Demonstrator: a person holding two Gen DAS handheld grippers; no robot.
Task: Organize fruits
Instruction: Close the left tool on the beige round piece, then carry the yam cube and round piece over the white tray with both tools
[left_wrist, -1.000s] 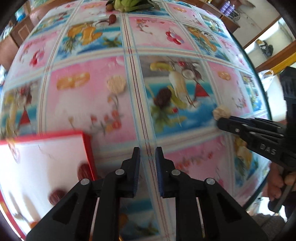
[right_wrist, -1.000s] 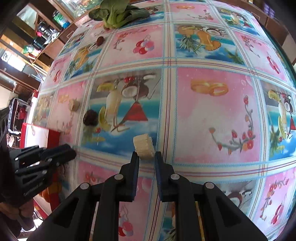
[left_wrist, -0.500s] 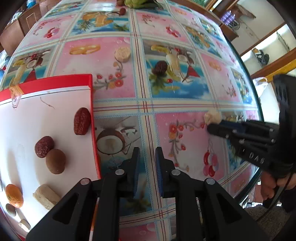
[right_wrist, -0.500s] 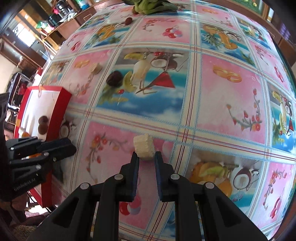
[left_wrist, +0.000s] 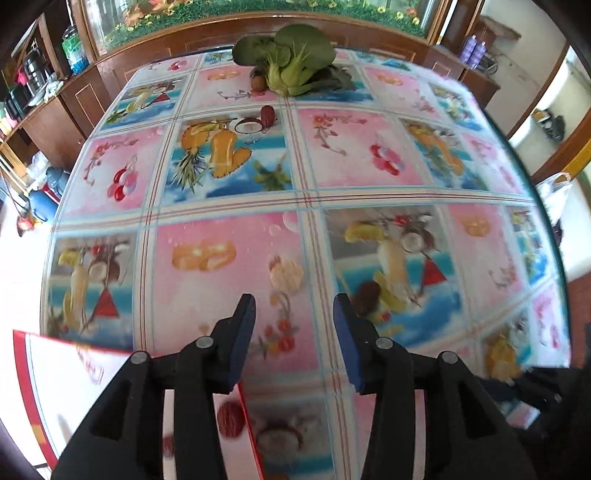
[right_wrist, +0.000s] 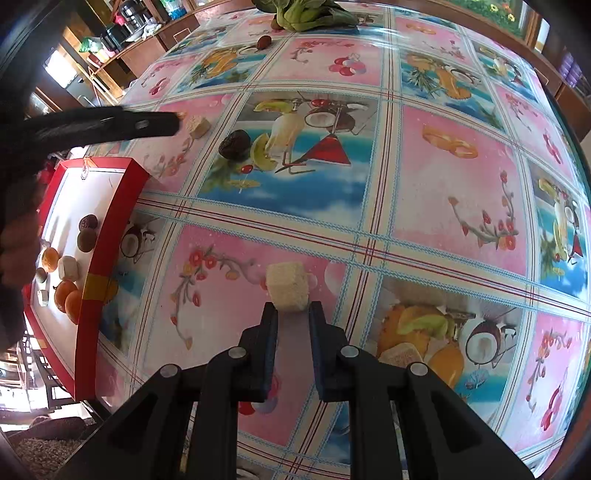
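Gripping a pale cube (right_wrist: 287, 286) above the desk (right_wrist: 458, 192), the right claw (right_wrist: 292, 314); at nine o'clock, left claw (left_wrist: 293, 317) just opened, empty.

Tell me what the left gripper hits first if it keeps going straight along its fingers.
Likely the pale cut piece lying on the tablecloth just ahead of the open left gripper; blur leaves depth unclear.

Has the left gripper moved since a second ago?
Yes. The left gripper has swung away from the red tray, toward the pale cube farther up the table, and its jaws have just been opening with nothing between them.
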